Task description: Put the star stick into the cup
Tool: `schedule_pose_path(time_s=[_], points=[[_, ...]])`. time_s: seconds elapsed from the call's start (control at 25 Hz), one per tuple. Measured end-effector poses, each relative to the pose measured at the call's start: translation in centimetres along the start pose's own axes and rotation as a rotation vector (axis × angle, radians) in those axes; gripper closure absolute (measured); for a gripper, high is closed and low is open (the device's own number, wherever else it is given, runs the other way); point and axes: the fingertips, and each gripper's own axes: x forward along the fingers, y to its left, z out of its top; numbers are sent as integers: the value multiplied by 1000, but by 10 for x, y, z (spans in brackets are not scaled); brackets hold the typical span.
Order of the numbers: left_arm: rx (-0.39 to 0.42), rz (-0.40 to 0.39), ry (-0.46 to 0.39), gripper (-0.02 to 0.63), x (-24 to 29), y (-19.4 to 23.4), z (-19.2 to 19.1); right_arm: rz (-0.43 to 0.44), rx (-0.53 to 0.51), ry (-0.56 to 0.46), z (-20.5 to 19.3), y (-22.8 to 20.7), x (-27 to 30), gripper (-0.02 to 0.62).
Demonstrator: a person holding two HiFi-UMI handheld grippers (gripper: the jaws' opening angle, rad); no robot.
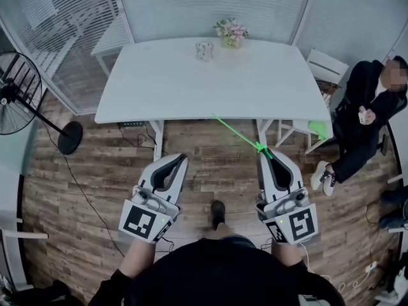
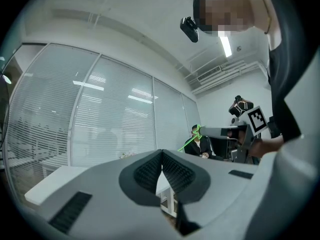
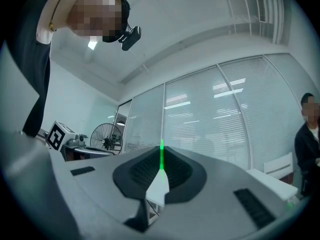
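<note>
A thin green star stick (image 1: 237, 132) juts forward and to the left from my right gripper (image 1: 265, 150), whose jaws are shut on its near end; its tip hangs over the table's front edge. In the right gripper view the stick (image 3: 161, 156) stands straight up between the closed pads. A clear glass cup (image 1: 204, 50) stands at the far middle of the white table (image 1: 159, 88), well away from both grippers. My left gripper (image 1: 179, 159) is shut with nothing in it, held low over the wooden floor. In the left gripper view the stick (image 2: 189, 141) and right gripper (image 2: 202, 131) show at the right.
A small pot of flowers (image 1: 231, 32) stands right of the cup. A floor fan (image 1: 19, 94) is at the left. A person in black (image 1: 366, 113) sits on the right beside a white chair (image 1: 326, 65). Cables trail across the wooden floor under the table.
</note>
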Motion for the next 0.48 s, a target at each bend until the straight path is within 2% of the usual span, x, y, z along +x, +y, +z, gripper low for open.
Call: schedule_pose_path(time_s=[0.48], points=[[0,54,-13,592,89,43,-3,60,19,-10,-15,-71,75,574]])
